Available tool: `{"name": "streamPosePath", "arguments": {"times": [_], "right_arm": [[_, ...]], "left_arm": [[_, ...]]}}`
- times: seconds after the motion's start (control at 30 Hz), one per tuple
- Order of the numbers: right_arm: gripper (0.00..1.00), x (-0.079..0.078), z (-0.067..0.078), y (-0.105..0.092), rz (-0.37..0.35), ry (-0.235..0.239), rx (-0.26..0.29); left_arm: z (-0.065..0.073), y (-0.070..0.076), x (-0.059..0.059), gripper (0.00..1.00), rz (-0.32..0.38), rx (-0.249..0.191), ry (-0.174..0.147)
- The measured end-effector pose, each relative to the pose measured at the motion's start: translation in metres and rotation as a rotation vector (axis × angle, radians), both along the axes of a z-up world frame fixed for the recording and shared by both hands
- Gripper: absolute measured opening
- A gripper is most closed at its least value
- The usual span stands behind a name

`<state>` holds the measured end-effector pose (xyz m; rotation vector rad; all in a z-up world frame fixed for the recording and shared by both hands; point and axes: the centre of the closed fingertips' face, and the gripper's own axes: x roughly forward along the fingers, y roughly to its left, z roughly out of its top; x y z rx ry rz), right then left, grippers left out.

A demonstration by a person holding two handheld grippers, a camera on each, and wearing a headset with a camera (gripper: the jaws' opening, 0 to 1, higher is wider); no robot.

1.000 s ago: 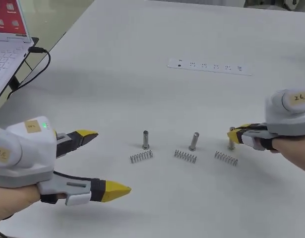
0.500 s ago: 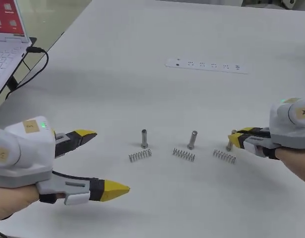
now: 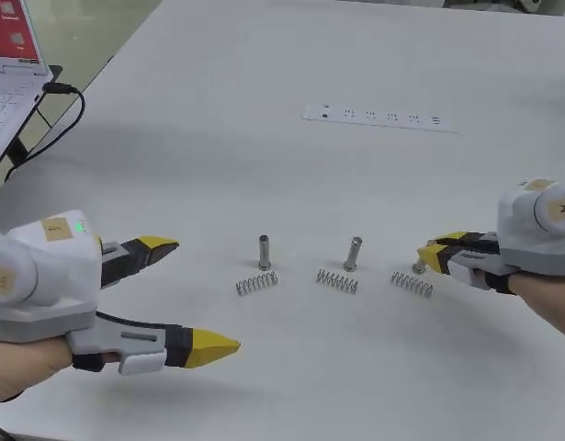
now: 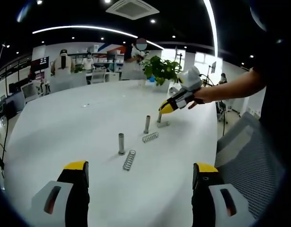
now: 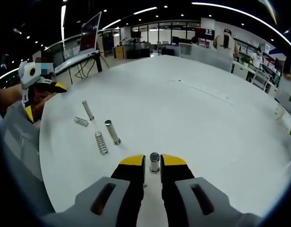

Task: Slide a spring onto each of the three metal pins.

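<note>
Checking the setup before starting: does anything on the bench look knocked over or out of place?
Nothing stands out. The left pin, middle pin and right pin stand upright, each with a spring lying beside it.

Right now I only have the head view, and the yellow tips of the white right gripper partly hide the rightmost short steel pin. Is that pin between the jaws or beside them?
Observer: Between them. In the right gripper view the rightmost steel pin stands upright between the yellow tips of the white right gripper.
Operator: Is it clamped?
Observer: Can't tell. The jaws sit close on both sides, but a thin dark gap shows on one side.
Operator: Where does the left gripper point?
Observer: Along the row: the left gripper view has the nearest steel pin ahead between the wide-open tips of the white left gripper.
</note>
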<state>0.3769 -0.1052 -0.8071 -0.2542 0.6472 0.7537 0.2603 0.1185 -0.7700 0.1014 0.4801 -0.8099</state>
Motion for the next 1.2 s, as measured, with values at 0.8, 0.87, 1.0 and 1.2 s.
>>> {"name": "streamPosePath", "arguments": {"times": [0.8,0.87,1.0,1.2], "right_arm": [[0.38,-0.008,0.004,-0.004,-0.024,-0.006,0.044],[0.4,-0.01,0.004,-0.005,-0.023,-0.006,0.046],[0.42,-0.014,0.005,-0.005,-0.011,-0.018,0.047],[0.44,-0.018,0.008,-0.004,0.01,-0.035,0.038]], "left_arm": [[0.002,-0.004,0.004,0.89,-0.008,-0.005,-0.005],[0.002,-0.003,0.004,0.89,-0.008,-0.005,-0.007],[0.001,-0.002,0.005,0.89,-0.008,-0.004,-0.004],[0.0,-0.001,0.006,0.89,-0.008,0.001,-0.002]]}}
